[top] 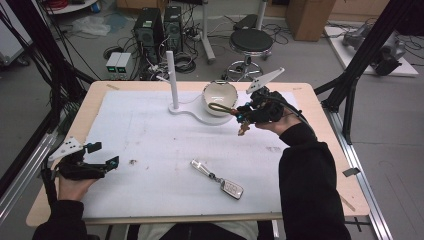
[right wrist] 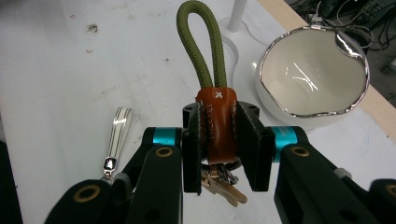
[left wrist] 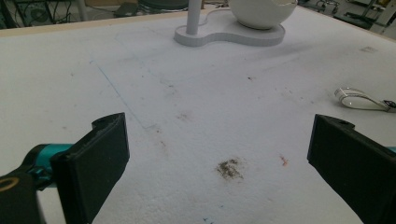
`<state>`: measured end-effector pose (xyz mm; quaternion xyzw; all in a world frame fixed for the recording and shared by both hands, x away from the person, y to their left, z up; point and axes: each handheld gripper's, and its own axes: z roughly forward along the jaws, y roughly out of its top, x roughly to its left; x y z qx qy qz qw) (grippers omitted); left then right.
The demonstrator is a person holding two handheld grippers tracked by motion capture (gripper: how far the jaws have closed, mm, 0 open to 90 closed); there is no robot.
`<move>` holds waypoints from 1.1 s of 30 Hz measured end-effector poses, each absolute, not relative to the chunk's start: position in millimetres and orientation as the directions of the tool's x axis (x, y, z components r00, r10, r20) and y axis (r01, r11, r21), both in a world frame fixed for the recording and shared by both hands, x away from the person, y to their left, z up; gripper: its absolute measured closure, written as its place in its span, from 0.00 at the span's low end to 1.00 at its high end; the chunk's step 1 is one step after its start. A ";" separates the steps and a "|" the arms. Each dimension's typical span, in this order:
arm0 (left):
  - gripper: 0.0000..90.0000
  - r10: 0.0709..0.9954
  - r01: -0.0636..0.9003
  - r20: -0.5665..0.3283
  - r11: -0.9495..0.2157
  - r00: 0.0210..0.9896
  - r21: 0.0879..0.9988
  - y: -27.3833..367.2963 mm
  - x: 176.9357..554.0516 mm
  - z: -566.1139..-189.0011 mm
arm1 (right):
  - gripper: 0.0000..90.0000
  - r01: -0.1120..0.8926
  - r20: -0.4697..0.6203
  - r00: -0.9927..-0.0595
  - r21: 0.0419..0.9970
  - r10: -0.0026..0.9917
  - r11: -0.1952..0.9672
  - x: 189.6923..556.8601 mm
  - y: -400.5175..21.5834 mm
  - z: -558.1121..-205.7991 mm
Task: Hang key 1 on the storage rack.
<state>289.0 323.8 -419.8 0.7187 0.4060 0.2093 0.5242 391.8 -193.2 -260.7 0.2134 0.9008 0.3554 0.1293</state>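
We see the right gripper (right wrist: 217,149) in the lower middle of its own view, jaws clenched on a brown leather key strap (right wrist: 216,126) with a green cord loop; its stamped lettering is too blurred to read. The bowl (right wrist: 312,74) sits upper right. The left gripper (top: 102,155), lower left in the high view, hangs with jaws released above the counter (top: 150,135).

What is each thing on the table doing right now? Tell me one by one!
Left gripper: open, holding nothing, low over the table.
Right gripper: shut on the key ring's brown leather tab, held up near the bowl.
Key ring: gripped, green loop pointing away, keys hanging below.
Bowl: upright on its white stand, nothing inside.
Car key: lying flat on the table, untouched.
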 end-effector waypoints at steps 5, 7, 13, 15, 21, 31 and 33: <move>0.07 0.803 0.361 -0.119 -0.125 0.584 0.924 322.9 288.6 -419.8 | 0.80 0.290 -0.084 -0.876 0.696 0.476 0.657 397.4 -186.6 -251.8; 0.07 0.805 0.361 -0.120 -0.124 0.581 0.924 322.9 288.9 -419.9 | 0.80 0.286 -0.083 -0.877 0.701 0.472 0.654 400.7 -183.8 -248.9; 0.07 0.805 0.362 -0.124 -0.119 0.580 0.924 323.4 289.3 -420.1 | 0.80 0.287 -0.082 -0.878 0.697 0.471 0.657 412.1 -173.2 -243.0; 0.07 0.804 0.362 -0.125 -0.118 0.581 0.925 323.4 289.5 -420.2 | 0.80 0.286 -0.080 -0.879 0.700 0.470 0.655 415.7 -169.6 -241.3; 0.07 0.803 0.363 -0.129 -0.115 0.582 0.925 323.1 290.9 -421.0 | 0.80 0.283 -0.087 -0.885 0.681 0.458 0.675 424.4 -154.9 -238.3; 0.07 0.800 0.363 -0.132 -0.113 0.585 0.925 323.5 292.0 -421.3 | 0.80 0.278 -0.095 -0.890 0.664 0.447 0.695 438.6 -128.9 -228.3; 0.07 0.800 0.364 -0.134 -0.111 0.585 0.925 323.7 292.2 -421.5 | 0.80 0.274 -0.098 -0.890 0.665 0.444 0.695 442.6 -123.7 -225.4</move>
